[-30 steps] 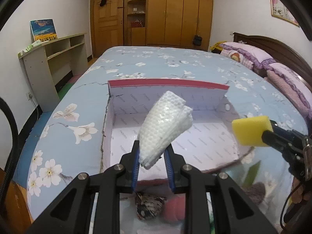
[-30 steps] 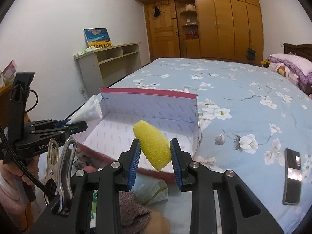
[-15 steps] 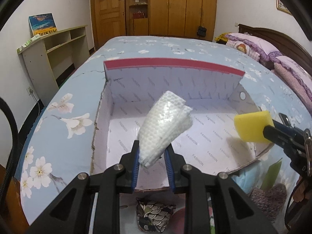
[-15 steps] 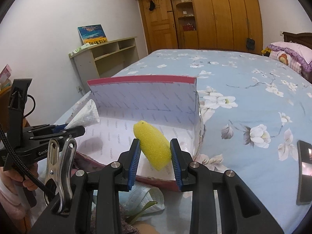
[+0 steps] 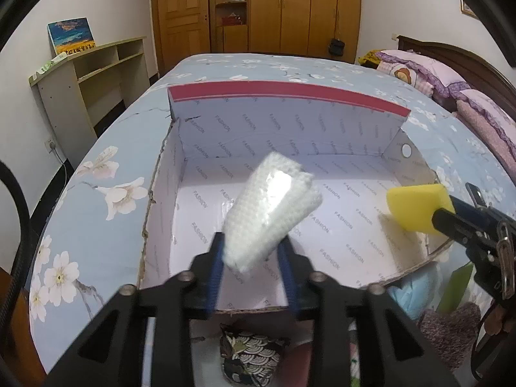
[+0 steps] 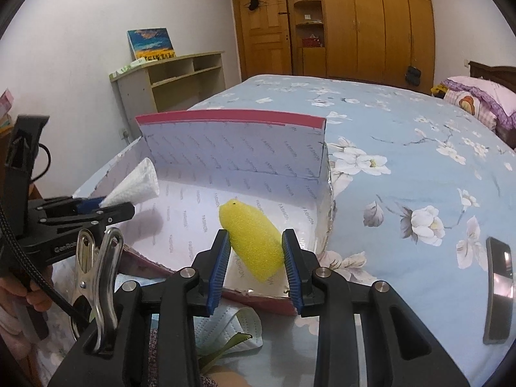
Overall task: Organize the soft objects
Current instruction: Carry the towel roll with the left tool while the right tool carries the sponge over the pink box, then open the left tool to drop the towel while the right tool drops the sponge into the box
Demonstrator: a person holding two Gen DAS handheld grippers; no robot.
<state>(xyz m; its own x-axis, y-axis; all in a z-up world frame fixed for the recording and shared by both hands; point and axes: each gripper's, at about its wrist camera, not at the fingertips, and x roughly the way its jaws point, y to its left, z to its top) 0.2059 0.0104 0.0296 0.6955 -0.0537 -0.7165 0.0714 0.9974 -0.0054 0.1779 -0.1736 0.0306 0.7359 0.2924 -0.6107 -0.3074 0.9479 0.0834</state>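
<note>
L tongs [image 5: 250, 251] opening, cloth roll [image 5: 271, 213] tilted up-right, prob.

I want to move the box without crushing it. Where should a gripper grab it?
Grip the tall back wall from above, pinching just under its red top edge. It stands upright, thin and free; the torn left edge looks weak.

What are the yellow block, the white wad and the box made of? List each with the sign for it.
Yellow block: looks like foam sponge; matte, porous, pitted surface.
White wad: probably embossed paper towel or nonwoven cloth; a dimpled grid texture, with a glossy patch that may be a plastic wrap.
Box: cardboard lined with printed white paper; torn edges show brown board.
</note>
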